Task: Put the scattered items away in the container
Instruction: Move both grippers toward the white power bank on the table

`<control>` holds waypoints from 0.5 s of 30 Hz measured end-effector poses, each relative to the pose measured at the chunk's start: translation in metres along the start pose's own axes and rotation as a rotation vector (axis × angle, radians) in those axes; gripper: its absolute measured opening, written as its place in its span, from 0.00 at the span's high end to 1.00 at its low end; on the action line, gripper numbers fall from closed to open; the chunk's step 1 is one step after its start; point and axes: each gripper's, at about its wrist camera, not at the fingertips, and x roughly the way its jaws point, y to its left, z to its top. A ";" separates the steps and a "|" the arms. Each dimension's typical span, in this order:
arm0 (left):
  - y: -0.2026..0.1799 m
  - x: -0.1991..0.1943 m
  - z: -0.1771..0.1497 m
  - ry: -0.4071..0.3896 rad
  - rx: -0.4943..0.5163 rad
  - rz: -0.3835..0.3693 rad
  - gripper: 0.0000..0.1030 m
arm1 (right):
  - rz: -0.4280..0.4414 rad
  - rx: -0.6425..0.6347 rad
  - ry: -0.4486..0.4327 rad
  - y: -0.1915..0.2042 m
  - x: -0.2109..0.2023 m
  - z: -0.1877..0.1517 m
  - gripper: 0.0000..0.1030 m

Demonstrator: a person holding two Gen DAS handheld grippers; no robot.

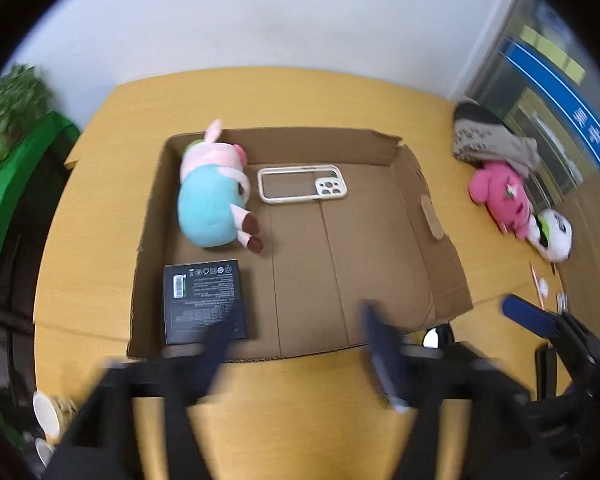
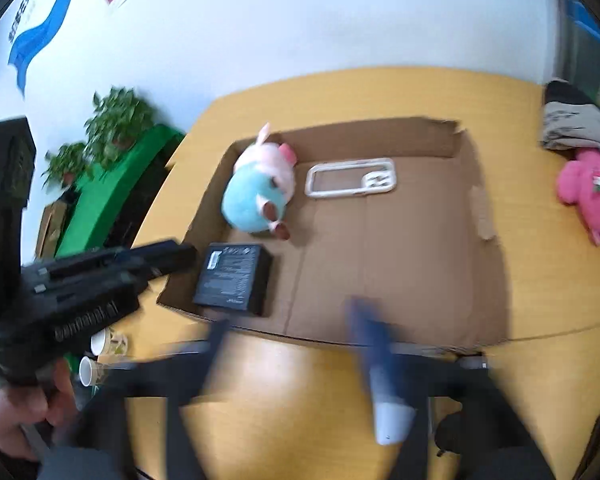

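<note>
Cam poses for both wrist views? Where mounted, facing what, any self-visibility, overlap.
Left wrist: on the left gripper, looking forward and down over the cardboard box's near edge; own open fingers show, with the right gripper at right.
Right wrist: on the right gripper, facing the same box; own open fingers, the left gripper and the hand holding it at left.
Shared: box, pig plush, phone case, black box, pink plush.

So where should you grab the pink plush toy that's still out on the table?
Probably round its fat middle. The pink plush toy lies flat on the table, right of the cardboard box, with a white plush touching its near end and a bag at its far end. So come from above, fingers squeezing across the soft body. The right hand-held gripper is open and nearest.
</note>
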 end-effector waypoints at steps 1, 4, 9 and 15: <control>-0.003 -0.001 -0.001 -0.021 -0.004 0.012 0.20 | -0.005 0.004 -0.012 -0.005 -0.008 -0.001 0.04; -0.010 -0.008 -0.005 -0.031 0.014 0.075 0.20 | -0.004 0.009 -0.008 -0.014 -0.023 -0.006 0.04; -0.016 -0.016 -0.014 -0.016 0.010 0.055 0.20 | -0.011 0.016 -0.020 -0.018 -0.036 -0.012 0.04; -0.015 -0.018 -0.017 -0.011 0.004 0.033 0.20 | -0.011 0.004 -0.029 -0.012 -0.036 -0.013 0.04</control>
